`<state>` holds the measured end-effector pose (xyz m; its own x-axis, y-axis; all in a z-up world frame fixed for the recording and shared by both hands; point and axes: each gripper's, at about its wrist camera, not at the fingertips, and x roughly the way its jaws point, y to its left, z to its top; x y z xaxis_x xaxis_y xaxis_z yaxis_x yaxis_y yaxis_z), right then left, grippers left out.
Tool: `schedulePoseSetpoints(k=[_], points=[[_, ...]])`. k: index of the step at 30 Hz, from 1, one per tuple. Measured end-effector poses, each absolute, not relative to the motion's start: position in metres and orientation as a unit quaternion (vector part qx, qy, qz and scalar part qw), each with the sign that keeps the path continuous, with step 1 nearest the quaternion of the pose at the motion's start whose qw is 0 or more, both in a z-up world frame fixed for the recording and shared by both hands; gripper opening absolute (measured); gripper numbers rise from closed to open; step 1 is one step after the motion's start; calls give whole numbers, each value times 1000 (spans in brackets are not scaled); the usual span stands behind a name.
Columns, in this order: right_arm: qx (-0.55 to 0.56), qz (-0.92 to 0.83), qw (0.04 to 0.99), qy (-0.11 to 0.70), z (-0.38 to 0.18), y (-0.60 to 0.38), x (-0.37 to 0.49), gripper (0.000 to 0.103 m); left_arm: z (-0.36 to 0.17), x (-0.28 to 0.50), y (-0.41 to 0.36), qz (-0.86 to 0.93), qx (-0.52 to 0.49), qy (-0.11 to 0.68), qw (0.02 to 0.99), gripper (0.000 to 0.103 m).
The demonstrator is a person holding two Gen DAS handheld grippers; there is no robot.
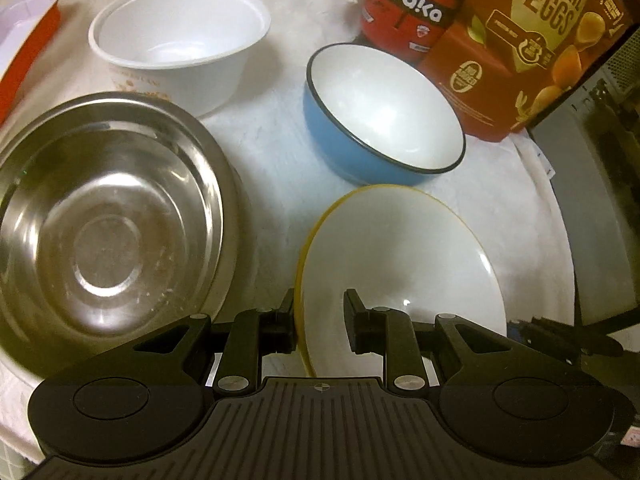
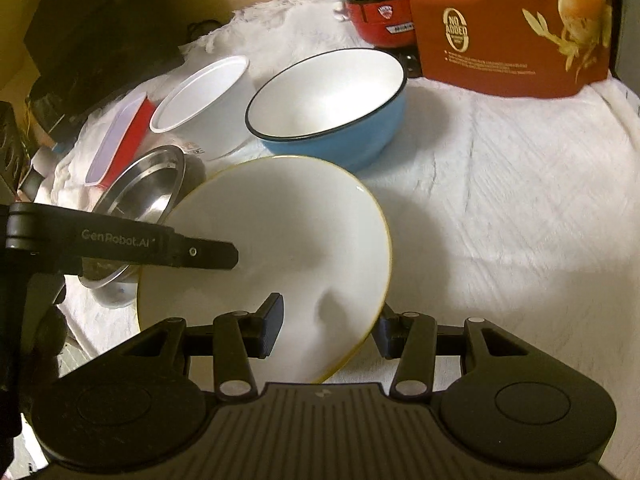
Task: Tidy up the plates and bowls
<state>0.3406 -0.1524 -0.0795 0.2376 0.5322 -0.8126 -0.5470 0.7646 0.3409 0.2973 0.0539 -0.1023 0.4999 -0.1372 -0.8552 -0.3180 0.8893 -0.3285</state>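
Observation:
A white deep plate with a yellow rim (image 1: 400,264) hangs tilted just above the white cloth, held from both sides. My left gripper (image 1: 322,312) is shut on its left rim, one finger outside and one on the inner face. My right gripper (image 2: 328,324) is shut on the near right rim of the same plate (image 2: 280,232). The left gripper's finger (image 2: 208,256) shows from the side in the right wrist view. A blue bowl with a white inside (image 1: 384,112) stands just beyond the plate. A steel bowl (image 1: 108,216) sits to its left, and a white plastic bowl (image 1: 176,40) behind that.
A brown quail-egg box (image 1: 540,40) and a red toy figure (image 1: 408,12) stand at the back right. A red and white tray (image 1: 24,40) lies at the far left. The steel bowl (image 2: 148,184) rests on something white. Bare cloth (image 2: 500,200) spreads to the right.

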Motion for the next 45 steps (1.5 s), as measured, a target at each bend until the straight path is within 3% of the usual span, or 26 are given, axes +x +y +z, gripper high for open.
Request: schedulePoseSetpoints(k=[45], points=[[9,316,819,479,-64,-171,355,50,-98,315,46,23,-215,477,852,32]])
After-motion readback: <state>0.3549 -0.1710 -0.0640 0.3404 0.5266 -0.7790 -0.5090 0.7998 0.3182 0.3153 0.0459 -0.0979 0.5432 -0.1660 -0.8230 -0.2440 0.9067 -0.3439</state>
